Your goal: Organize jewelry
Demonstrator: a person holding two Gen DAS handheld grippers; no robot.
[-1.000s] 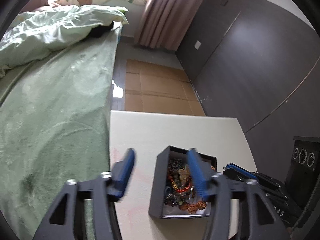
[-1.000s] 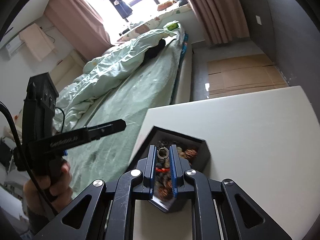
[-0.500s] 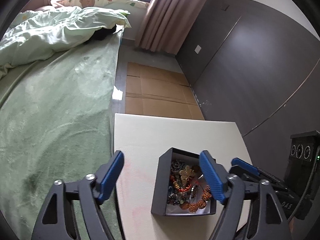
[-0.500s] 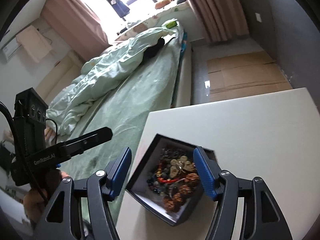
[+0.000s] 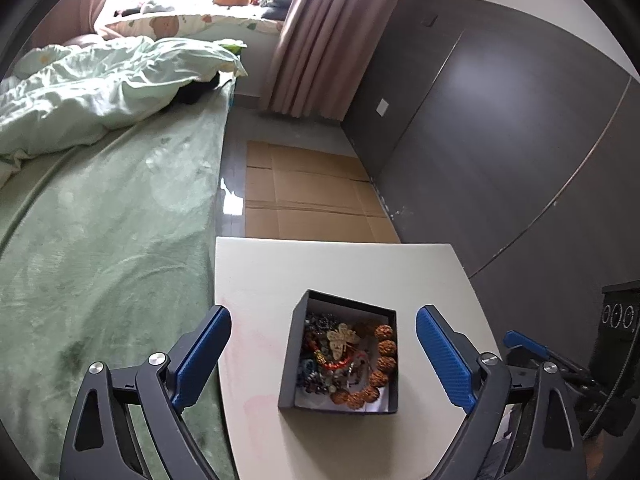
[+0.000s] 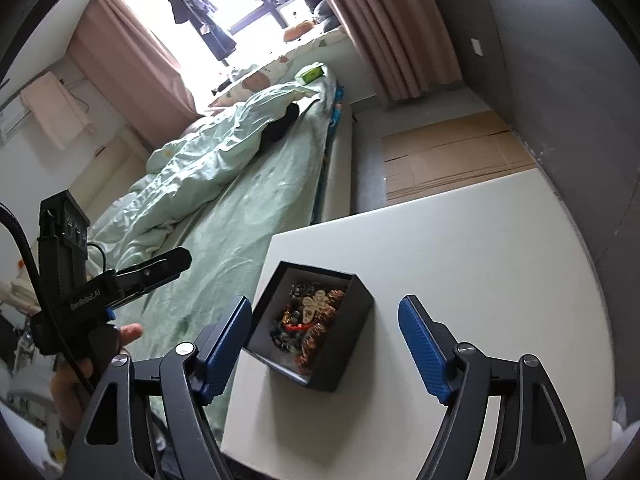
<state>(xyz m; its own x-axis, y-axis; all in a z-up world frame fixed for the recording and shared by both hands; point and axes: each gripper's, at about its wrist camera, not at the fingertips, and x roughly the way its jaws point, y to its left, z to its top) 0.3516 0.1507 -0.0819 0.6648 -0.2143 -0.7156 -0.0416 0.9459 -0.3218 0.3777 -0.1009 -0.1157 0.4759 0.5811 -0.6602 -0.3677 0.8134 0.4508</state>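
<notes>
Two things fill the room: a big green bed (image 5: 104, 240) and, just beside it, a white table (image 5: 360, 264) with a small black box (image 5: 340, 354) sitting on it. Both claws, the left gripper (image 5: 322, 352) and the right gripper (image 6: 324, 334), have just been opening wide, and each hangs above the black box with nothing held between its blue pads. All the jewelry (image 5: 346, 362), beads and a pale butterfly piece, lies inside the black box, so I think the last piece has just been dropped in.
</notes>
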